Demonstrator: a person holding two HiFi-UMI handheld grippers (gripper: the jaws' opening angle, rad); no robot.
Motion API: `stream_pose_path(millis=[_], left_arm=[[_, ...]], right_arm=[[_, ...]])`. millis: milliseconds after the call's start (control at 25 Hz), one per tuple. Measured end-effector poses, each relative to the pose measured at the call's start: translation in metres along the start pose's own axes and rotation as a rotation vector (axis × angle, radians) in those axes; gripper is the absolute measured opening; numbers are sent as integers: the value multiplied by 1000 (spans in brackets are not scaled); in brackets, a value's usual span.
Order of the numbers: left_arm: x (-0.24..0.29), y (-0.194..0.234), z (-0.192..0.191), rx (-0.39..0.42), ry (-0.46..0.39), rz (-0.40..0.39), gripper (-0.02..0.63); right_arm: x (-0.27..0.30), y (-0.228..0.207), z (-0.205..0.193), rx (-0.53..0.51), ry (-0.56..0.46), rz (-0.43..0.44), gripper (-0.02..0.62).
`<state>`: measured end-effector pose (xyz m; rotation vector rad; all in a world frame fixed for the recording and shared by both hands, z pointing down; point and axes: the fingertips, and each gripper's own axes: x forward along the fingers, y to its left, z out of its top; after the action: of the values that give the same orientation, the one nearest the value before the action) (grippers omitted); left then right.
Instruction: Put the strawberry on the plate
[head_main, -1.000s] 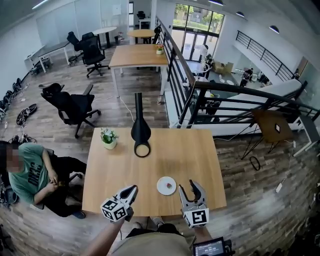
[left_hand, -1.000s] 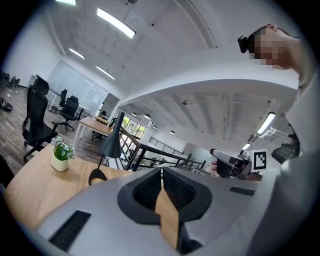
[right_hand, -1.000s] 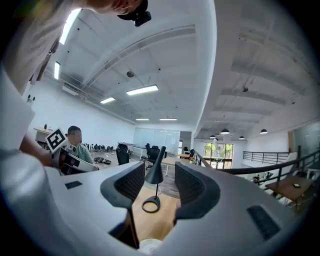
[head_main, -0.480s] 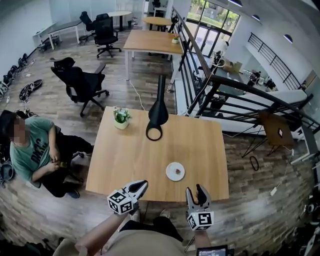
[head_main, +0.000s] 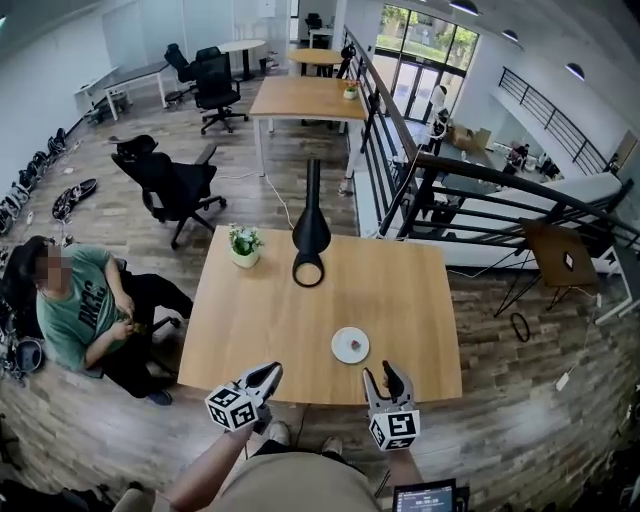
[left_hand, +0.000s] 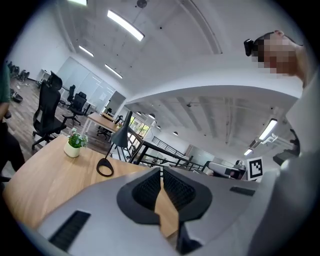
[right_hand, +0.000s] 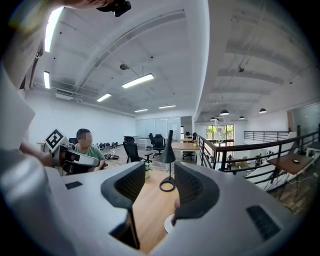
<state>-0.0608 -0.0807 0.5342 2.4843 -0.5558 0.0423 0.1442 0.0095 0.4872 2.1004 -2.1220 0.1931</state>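
Strawberry (head_main: 354, 345) on plate (head_main: 339, 351), beyond right claw (head_main: 381, 374)

The person wears a plain khaki top (head_main: 300, 492). The left gripper (head_main: 266, 373) and right gripper (head_main: 383, 374) are smooth light-grey moulded shells with black ribbed pads (right_hand: 131, 182) set inside the jaws. Each carries a white cube (head_main: 394, 430) printed with black square markers.

Table layout from above.
Strawberry (head_main: 354, 345) on plate (head_main: 341, 351), table (head_main: 260, 330) near-right. Lamp (head_main: 309, 262) and plant (head_main: 244, 246) at far edge, plant left. Left gripper (head_main: 266, 375) and right gripper (head_main: 381, 374) at near edge. Person (head_main: 85, 310) seated left of table.
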Motion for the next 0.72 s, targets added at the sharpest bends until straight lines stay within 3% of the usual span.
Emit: stream_pose_path(millis=[80,720], left_arm=[[2,-4,0,9,3,2,2],[37,-44,-8,-10,26,-73,3]], right_arm=[[-3,-4,-4,-4,7,-3,156],[-34,-36,-22,44,19,-32,155]])
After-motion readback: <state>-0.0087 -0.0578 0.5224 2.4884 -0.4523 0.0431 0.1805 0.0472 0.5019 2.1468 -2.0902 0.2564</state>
